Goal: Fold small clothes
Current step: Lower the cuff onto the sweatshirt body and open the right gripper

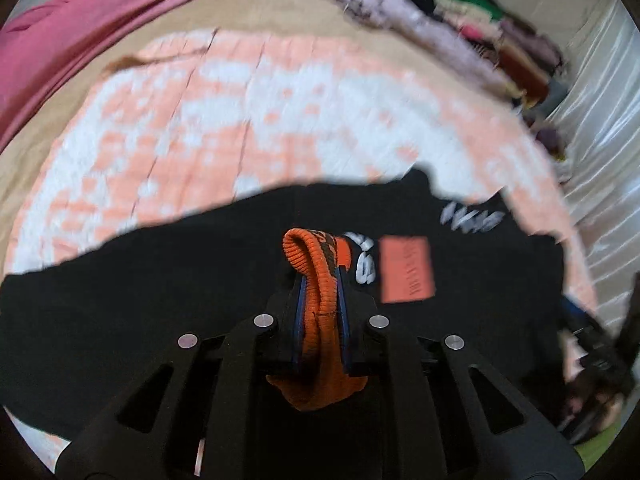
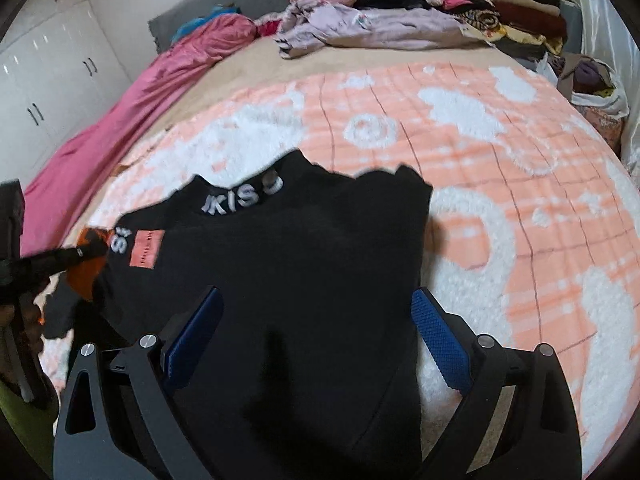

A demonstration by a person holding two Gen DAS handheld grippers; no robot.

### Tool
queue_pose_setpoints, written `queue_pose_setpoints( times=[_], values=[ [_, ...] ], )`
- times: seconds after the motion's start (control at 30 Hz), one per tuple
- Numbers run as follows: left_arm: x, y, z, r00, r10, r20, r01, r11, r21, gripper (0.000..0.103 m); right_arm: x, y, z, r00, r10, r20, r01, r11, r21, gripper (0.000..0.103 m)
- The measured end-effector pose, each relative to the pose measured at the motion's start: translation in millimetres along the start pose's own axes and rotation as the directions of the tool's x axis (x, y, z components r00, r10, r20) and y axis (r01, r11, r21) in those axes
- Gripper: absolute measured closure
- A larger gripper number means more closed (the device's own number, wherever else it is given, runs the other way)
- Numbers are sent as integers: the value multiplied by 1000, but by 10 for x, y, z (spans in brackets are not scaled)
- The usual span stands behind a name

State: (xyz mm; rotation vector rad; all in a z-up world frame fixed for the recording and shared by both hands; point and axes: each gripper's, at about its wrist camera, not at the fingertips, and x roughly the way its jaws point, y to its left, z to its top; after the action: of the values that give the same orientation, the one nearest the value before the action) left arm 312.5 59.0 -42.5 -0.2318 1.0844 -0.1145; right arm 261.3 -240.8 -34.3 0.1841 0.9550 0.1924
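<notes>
Shirt (image 2: 280, 272): black, spread on the blanket (image 2: 500, 168) for folding.
Left gripper (image 1: 322, 280): pinching the orange cuff (image 1: 316, 264) — likely folding the sleeve inward.
Right gripper (image 2: 316, 316): spread wide, hovering at the shirt's six o'clock edge — holding nothing.

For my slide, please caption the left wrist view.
Left gripper shut on the orange cuff of a black top.

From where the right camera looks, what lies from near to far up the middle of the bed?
Gripper, black top, peach blanket, lilac garment, then the folded pile.
</notes>
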Motion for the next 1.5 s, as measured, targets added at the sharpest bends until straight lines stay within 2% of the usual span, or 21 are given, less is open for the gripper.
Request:
queue_pose_setpoints(
  times=[0.13, 0.3, 0.43, 0.53, 0.63, 0.7, 0.77, 0.9, 1.1, 1.17, 1.23, 1.27, 1.33, 1.4, 1.5],
  values=[
    [-24, 161, -64, 999, -36, 6, 36, 999, -36, 93, -168, -78, 20, 997, -15, 73, 14, 1000, 17, 12],
    [-129, 168, -119, 999, -38, 28, 38, 999, -16, 93, -342, -212, 178, 988, 10, 153, -17, 999, 46, 12],
    [-157, 188, -148, 998, -50, 31, 51, 998, -21, 95, -224, -435, 390, 992, 28, 122, -43, 992, 118, 29],
    [-176, 219, -174, 998, -58, 37, 59, 998, -24, 96, -49, -590, 500, 996, 37, 80, -51, 982, 182, 35],
    [-165, 246, -193, 997, -67, 34, 68, 997, -32, 97, 188, -657, 565, 999, 50, 16, -52, 979, 198, 37],
    [-138, 250, -194, 997, -68, 30, 69, 997, -37, 97, 382, -671, 554, 998, 45, -46, -35, 978, 205, 48],
    [-119, 248, -203, 997, -69, 27, 69, 997, -36, 98, 488, -694, 514, 994, 81, -75, -62, 973, 221, 79],
    [-150, 205, -239, 997, -70, 31, 70, 998, -8, 98, 336, -764, 486, 998, 63, -1, -61, 968, 242, 80],
    [-87, 163, -283, 999, -34, 24, 33, 999, 14, 95, 525, -620, 452, 994, -91, -54, 97, 986, 134, 76],
    [-78, 179, -288, 999, -33, 19, 33, 999, 13, 94, 370, -575, 462, 992, -125, -21, 127, 986, 104, 65],
    [-120, 177, -294, 999, -29, 24, 29, 999, 21, 93, 183, -510, 458, 989, -144, 30, 142, 987, 77, 63],
    [-175, 179, -299, 999, -21, 30, 20, 1000, 25, 93, 38, -464, 437, 986, -152, 64, 149, 987, 61, 58],
    [-294, 192, -310, 998, -16, 58, 15, 1000, 22, 93, -146, -384, 370, 986, -131, 107, 127, 991, 39, 50],
    [-427, 198, -324, 995, 17, 97, -19, 1000, 21, 93, -303, -248, 261, 988, -86, 126, 87, 996, -4, 49],
    [-588, 144, -348, 990, 10, 144, -13, 1000, 20, 93, -358, -38, 80, 995, -10, 101, 14, 999, -42, 46]
  ],
)
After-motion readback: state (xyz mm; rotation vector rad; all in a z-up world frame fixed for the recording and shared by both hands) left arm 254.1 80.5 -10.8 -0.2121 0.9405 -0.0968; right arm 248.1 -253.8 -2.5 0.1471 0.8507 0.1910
